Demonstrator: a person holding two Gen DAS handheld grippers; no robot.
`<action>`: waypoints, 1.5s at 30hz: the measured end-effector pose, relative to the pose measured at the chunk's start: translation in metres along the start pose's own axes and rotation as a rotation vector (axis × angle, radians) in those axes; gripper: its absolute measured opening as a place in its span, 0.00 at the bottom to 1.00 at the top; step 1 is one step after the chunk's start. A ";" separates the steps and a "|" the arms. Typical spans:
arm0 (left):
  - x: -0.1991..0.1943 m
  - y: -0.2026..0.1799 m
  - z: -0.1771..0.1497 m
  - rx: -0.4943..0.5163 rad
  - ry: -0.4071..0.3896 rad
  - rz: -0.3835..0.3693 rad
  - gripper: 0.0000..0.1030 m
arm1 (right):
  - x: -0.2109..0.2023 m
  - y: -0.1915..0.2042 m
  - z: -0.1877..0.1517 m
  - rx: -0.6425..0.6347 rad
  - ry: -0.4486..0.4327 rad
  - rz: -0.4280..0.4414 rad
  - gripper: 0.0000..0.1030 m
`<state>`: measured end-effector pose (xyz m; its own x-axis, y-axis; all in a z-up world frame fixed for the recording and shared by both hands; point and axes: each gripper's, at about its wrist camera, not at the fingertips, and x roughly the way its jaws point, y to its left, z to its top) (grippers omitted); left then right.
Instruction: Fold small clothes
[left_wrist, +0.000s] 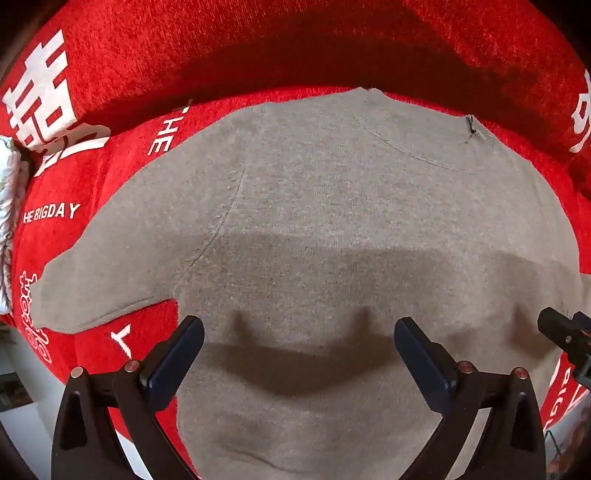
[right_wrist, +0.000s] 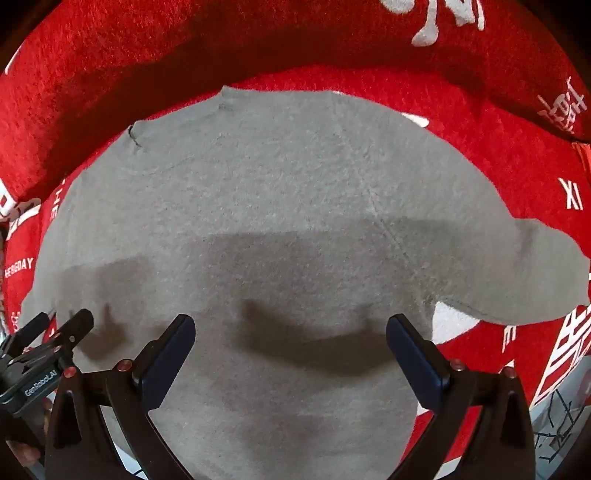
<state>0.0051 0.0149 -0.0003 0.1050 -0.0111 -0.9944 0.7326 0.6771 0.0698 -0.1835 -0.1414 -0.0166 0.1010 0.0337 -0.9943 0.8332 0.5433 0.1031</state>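
- Red plush blanket (left_wrist: 110, 74) with white lettering covers the work surface; a grey knit top (left_wrist: 332, 221) lies flat on it, neck at the far edge, sleeves out to both sides.
- My left gripper (left_wrist: 299, 332) and right gripper (right_wrist: 291, 328) hover above the near half, jaws spread wide, holding nothing.
- I judge it soft, light and limp; it will sag when lifted.
- I'd pinch each sleeve end, though the hem seems out of view.
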 end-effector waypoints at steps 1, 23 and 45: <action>0.001 0.000 0.000 0.000 0.000 0.000 1.00 | 0.000 0.000 -0.002 0.002 -0.001 -0.003 1.00; -0.002 -0.009 -0.002 -0.013 0.005 0.005 1.00 | -0.007 -0.022 -0.015 0.025 -0.007 -0.007 1.00; -0.003 -0.005 -0.004 -0.018 0.012 0.005 1.00 | -0.017 -0.002 -0.019 0.007 -0.017 -0.038 1.00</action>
<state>-0.0011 0.0144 0.0022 0.1007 0.0012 -0.9949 0.7200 0.6900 0.0737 -0.1970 -0.1269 -0.0003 0.0782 -0.0016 -0.9969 0.8401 0.5385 0.0650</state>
